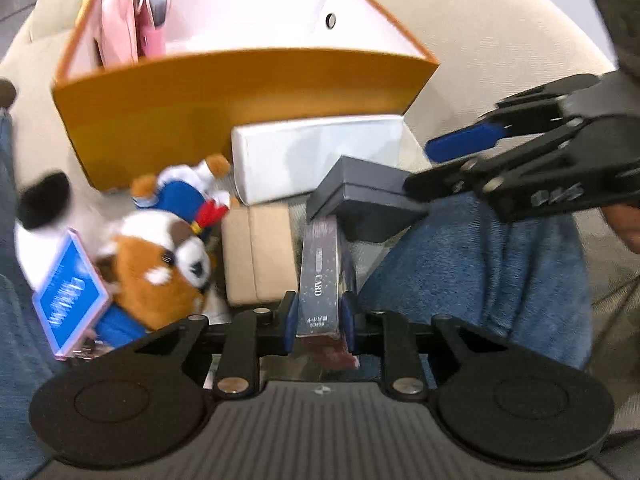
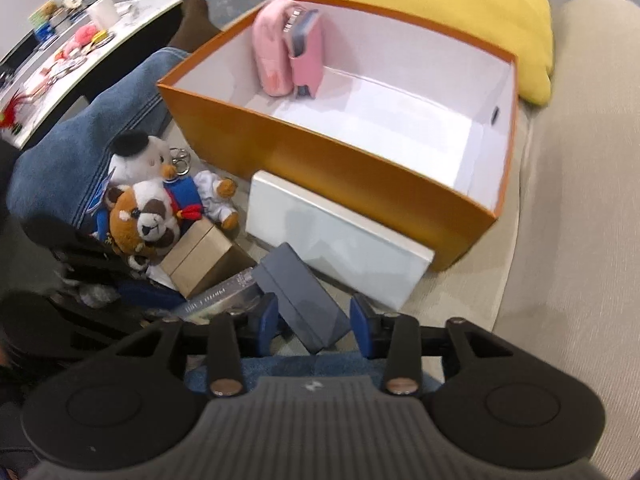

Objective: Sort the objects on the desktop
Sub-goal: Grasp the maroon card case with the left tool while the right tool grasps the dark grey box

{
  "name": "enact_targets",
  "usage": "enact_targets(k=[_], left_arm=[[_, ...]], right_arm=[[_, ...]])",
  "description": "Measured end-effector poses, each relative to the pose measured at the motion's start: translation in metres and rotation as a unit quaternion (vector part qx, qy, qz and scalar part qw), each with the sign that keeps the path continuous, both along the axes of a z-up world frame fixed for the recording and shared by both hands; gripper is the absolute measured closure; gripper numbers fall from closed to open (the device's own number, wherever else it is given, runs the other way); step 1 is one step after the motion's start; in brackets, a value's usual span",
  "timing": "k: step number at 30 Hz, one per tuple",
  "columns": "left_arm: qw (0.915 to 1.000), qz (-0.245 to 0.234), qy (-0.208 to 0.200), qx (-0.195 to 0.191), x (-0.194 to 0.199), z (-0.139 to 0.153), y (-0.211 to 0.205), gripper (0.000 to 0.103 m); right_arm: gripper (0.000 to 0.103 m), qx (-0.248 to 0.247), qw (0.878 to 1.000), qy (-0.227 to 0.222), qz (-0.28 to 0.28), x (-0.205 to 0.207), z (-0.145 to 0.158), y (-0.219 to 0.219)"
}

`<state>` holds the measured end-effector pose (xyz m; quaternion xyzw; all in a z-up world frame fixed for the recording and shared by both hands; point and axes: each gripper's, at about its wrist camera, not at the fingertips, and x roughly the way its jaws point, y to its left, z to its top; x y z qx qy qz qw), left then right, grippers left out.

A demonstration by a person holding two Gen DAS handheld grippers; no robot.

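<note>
Left gripper (image 1: 319, 316): clamped on the card box (image 1: 323, 280), which is pinched between the blue fingers (image 1: 289, 316) near its close end, with the rest poking out forward.

Right gripper (image 2: 313, 320): fingers (image 2: 362, 326) spread apart, hung on either side of the dark grey box (image 2: 308, 300); whether the pads are touching it can't really be told, so it's seen as loose, not gripped.

Orange box (image 2: 320, 160): set on the beige sofa (image 2: 568, 200), open at the top, white inside. A pink pouch (image 2: 272, 52) and a pink case (image 2: 307, 58) are stood upright in its far left corner.

White box (image 2: 336, 236): laid right against the orange box's front wall.

Dark grey box: found just in front of the white box, next to the kraft box (image 2: 200, 256).

Plush pile: a red panda plush (image 2: 140, 220) is parked left of the kraft box, with a white plush (image 2: 134, 156) behind it. A blue tag (image 1: 70, 296) is seen beside the panda in the left view.

Yellow cushion (image 2: 460, 4): propped behind the orange box.
</note>
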<state>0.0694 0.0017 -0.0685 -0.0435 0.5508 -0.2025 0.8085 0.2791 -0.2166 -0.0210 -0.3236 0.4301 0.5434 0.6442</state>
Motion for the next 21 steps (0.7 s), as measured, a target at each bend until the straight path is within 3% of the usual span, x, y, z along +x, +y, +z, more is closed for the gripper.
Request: enact_targets(k=[6,8,12,15,17,19,21], left_arm=[[0.9999,-0.003,-0.01,0.009,-0.004,0.023,0.004,0.078],[0.9998,0.0,-0.018,0.008,0.0,0.027,0.001,0.078],[0.9998,0.009,-0.02,0.004,0.006,0.007,-0.009,0.078],[0.9995,0.019,-0.025,0.008,0.012,0.001,-0.018,0.078],[0.9991,0.029,-0.031,0.01,0.016,0.002,-0.021,0.078],[0.9984,0.038,-0.037,0.015,0.024,0.004,-0.025,0.078],[0.9978,0.041,-0.045,0.025,0.032,0.005,-0.031,0.079]], right_arm=[[0.058,-0.023,0.998,-0.025,0.048,-0.015,-0.014,0.01],[0.053,-0.027,0.997,-0.041,0.056,-0.017,-0.018,0.014],[0.05,-0.034,0.994,-0.072,0.072,-0.021,-0.024,0.025],[0.059,-0.038,0.991,-0.098,0.077,-0.022,-0.026,0.027],[0.063,-0.037,0.993,-0.085,0.077,-0.02,-0.022,0.024],[0.073,-0.035,0.993,-0.075,0.079,-0.018,-0.019,0.021],[0.073,-0.036,0.994,-0.069,0.076,-0.017,-0.017,0.019]])
